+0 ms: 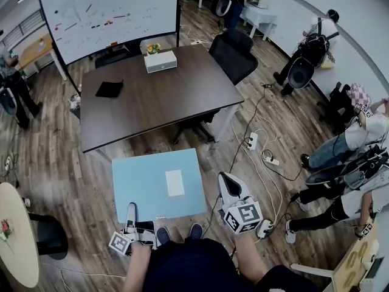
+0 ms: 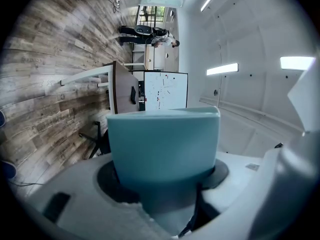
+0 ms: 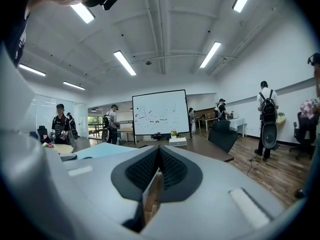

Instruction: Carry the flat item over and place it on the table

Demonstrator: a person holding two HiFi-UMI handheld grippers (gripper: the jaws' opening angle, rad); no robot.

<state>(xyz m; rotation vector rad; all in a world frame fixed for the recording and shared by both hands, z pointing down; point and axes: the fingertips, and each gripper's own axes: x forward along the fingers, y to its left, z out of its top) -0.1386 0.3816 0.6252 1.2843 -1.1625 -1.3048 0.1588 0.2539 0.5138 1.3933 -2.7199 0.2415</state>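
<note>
The flat item is a light blue board (image 1: 152, 184) with a white label, held level above the wood floor in front of the person. My left gripper (image 1: 130, 215) is shut on its near left edge. In the left gripper view the board (image 2: 165, 149) fills the space between the jaws. My right gripper (image 1: 226, 184) hovers just off the board's right edge, shut and empty; its dark pads (image 3: 172, 171) meet at the tip. The dark brown table (image 1: 152, 102) stands ahead, past the board's far edge.
On the table lie a white box (image 1: 160, 61) and a black flat object (image 1: 109, 89). A whiteboard (image 1: 109, 11) stands behind it, a black chair (image 1: 234, 53) at its right. Cables and power strips (image 1: 252, 142) cross the floor; several people stand around.
</note>
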